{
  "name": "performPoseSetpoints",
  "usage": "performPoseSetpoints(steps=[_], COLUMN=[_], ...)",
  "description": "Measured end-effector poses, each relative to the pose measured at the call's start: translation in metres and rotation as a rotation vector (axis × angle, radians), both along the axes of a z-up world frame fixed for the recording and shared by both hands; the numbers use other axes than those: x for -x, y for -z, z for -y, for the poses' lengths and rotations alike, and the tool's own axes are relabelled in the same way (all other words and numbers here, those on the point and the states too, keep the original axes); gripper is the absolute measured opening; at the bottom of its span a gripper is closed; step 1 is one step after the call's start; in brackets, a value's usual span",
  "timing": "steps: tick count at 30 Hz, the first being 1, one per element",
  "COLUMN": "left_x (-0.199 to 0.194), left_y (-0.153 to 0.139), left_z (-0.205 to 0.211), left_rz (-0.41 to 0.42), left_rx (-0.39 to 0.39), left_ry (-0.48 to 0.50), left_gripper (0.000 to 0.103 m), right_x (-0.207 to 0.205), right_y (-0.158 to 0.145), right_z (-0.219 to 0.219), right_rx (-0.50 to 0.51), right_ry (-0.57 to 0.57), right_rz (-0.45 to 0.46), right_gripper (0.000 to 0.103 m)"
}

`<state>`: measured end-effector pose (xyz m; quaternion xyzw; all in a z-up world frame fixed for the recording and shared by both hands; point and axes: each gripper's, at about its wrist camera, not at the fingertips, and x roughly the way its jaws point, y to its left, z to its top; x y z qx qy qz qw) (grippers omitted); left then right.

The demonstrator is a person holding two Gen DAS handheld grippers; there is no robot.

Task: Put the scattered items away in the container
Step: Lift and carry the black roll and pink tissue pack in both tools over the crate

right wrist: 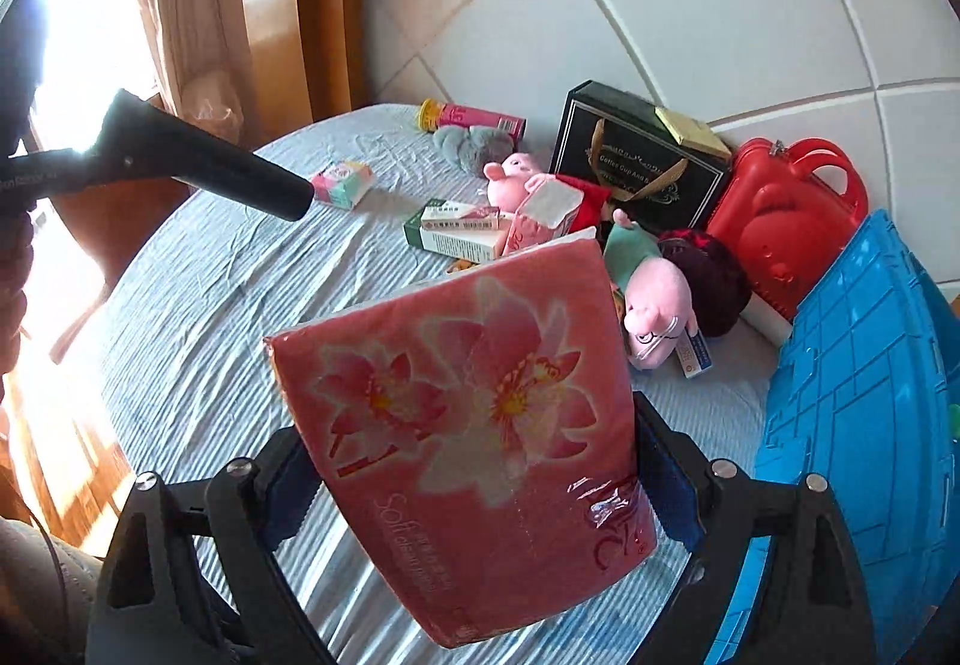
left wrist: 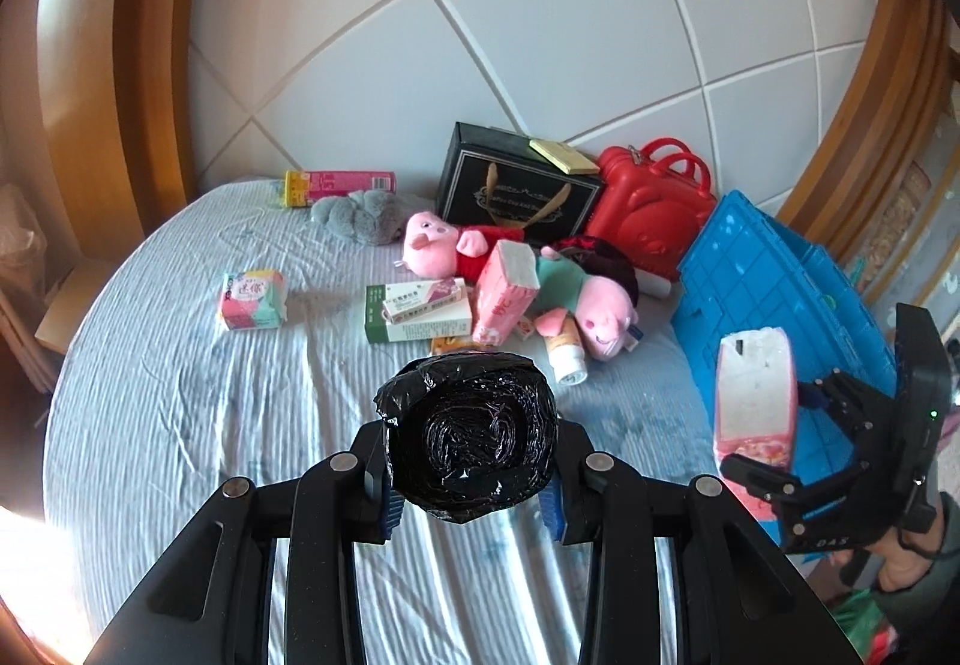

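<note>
My left gripper point(left wrist: 471, 491) is shut on a black roll of bags point(left wrist: 471, 434) and holds it above the bed. My right gripper point(right wrist: 474, 491) is shut on a pink flowered tissue pack point(right wrist: 474, 413), which also shows in the left wrist view point(left wrist: 757, 413) beside the blue crate point(left wrist: 774, 299). The blue crate point(right wrist: 864, 407) stands at the right edge of the bed. Scattered on the sheet are two pink pig plush toys point(left wrist: 591, 305), another pink tissue pack point(left wrist: 507, 296), green and white medicine boxes point(left wrist: 420, 311), a cream tube point(left wrist: 567, 356) and a small pastel packet point(left wrist: 253, 300).
A black gift box point(left wrist: 516, 185) with a yellow pad on it and a red toy case point(left wrist: 651, 212) lean on the white padded headboard point(left wrist: 540, 23). A pink can point(left wrist: 339, 185) and grey plush point(left wrist: 360, 215) lie at the back. Wooden frames flank the bed.
</note>
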<state>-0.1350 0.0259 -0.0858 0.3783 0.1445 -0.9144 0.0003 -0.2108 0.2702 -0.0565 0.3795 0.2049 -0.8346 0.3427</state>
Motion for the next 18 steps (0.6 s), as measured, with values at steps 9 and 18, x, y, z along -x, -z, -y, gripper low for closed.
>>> performPoseSetpoints(steps=[9,18], left_x=[-0.008,-0.008], left_y=[-0.030,-0.061], left_z=[-0.002,-0.024], left_rz=[-0.051,-0.098], left_rx=[0.018,0.043], left_ry=[-0.012,0.010], left_gripper=[0.034,0.034], right_x=[-0.031,-0.055], right_y=[-0.056,-0.090], right_z=[-0.020,-0.035], right_rx=[0.119,0.217], right_ry=[0.011,0.013], right_rz=[-0.071,-0.133], right_gripper=[0.091,0.091])
